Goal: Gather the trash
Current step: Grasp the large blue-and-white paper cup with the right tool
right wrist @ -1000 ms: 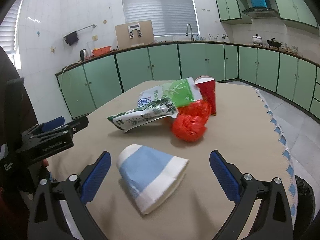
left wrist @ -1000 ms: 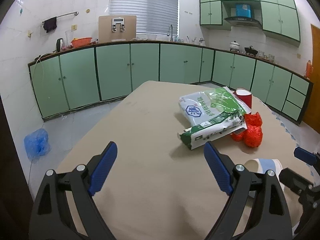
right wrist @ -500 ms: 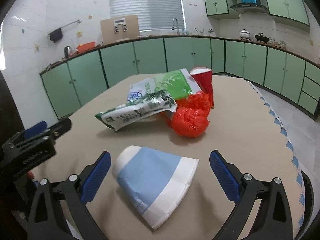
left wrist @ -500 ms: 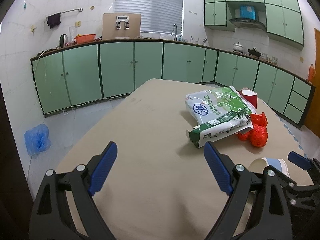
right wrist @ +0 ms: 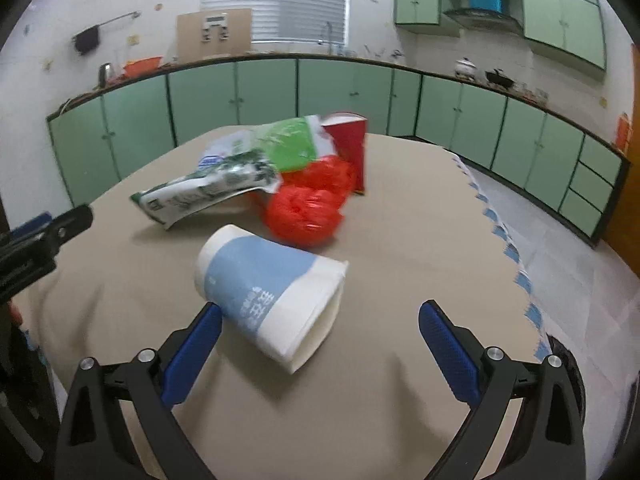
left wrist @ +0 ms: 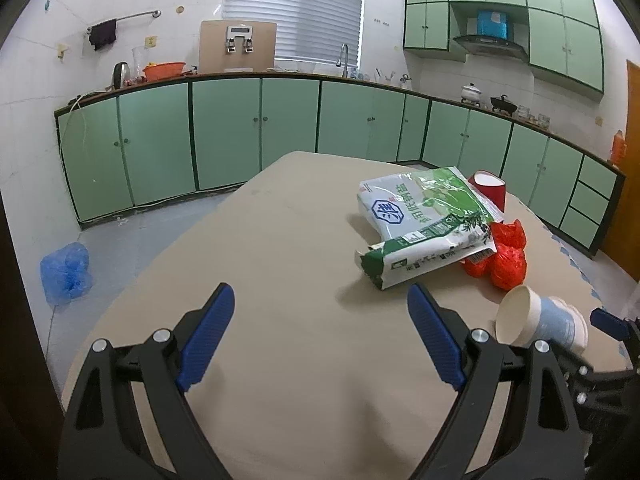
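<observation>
A white and blue paper cup (right wrist: 272, 292) lies on its side on the beige table (right wrist: 400, 240), mouth toward me. My right gripper (right wrist: 320, 316) is open around its near end, the left finger close beside the cup wall. Behind it sit a crumpled red plastic bag (right wrist: 308, 208), a green and white packet (right wrist: 224, 184) and an upright red cup (right wrist: 350, 144). My left gripper (left wrist: 320, 300) hangs open over bare table, with nothing between its fingers. From there the packet (left wrist: 424, 216), red bag (left wrist: 504, 256) and paper cup (left wrist: 536, 322) lie to the right.
Green cabinets (left wrist: 224, 136) line the walls behind the table. A blue plastic bag (left wrist: 64, 276) lies on the floor at the left. The table's right edge has a blue scalloped trim (right wrist: 516, 264), with a dark round thing (right wrist: 560, 368) below it.
The right gripper has tilted down and come closer to the paper cup, which now lies between its fingers and looks larger. The left gripper has stayed where it was.
</observation>
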`<state>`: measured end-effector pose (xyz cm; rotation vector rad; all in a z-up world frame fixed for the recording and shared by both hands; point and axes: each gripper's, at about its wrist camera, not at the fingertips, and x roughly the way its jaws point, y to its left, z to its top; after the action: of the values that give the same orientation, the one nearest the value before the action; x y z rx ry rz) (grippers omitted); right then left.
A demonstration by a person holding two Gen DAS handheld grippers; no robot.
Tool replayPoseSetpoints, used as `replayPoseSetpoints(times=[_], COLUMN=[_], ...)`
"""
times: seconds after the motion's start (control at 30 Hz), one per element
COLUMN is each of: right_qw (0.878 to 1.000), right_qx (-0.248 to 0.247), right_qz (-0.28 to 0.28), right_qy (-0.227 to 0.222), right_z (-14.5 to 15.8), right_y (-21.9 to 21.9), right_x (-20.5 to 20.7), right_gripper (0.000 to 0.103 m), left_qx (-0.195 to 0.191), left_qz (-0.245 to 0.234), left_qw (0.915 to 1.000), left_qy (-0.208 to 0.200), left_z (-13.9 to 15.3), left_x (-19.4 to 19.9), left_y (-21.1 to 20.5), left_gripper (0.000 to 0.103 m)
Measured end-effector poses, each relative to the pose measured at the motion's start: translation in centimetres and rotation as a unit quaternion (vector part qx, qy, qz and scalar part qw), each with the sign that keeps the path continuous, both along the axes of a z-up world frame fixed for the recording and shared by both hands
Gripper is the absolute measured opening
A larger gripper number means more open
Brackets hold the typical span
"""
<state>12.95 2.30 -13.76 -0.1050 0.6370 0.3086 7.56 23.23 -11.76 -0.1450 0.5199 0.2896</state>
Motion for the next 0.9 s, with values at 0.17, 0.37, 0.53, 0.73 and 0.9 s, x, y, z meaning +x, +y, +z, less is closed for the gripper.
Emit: replayPoseSetpoints(times=[0.17,0.37,0.53,0.73,0.9], right_qw=[0.999,0.999,0.997,0.997,0.996], right_qx=[0.039,0.045,0.057,0.058,0.070], right_qz=[0.001,-0.012,-0.034,-0.045,-0.027], right_qy=[0.001,0.018,0.031,0.035,0.046], right_z=[0.5,-0.2,-0.7,-0.7,-1.0], right_y=[0.1,2.1,2.2,2.0,1.0], right_x=[-0.1,0.0,1.2,2.0,2.4], right_gripper=[0.097,0.097,0.097,0.097,0.080], left_qx=[-0.001,-0.001,-0.006,-0.005,-0.006], left_qz=[0.002,0.007,0.008,0.002,0.000], left_qw=[1.0000,1.0000,0.9999,1.0000,0.9999], left_qy=[0.001,0.002,0.006,0.008,0.008], left_z=[-0.1,-0.2,-0.5,-0.6,-0.7], left_x=[0.0,-0.1,0.0,0.6,1.5], left_y=[0.0,0.2,0.3,-0.1,-0.2], left_gripper=[0.086,0.086,0.085,0.085,0.086])
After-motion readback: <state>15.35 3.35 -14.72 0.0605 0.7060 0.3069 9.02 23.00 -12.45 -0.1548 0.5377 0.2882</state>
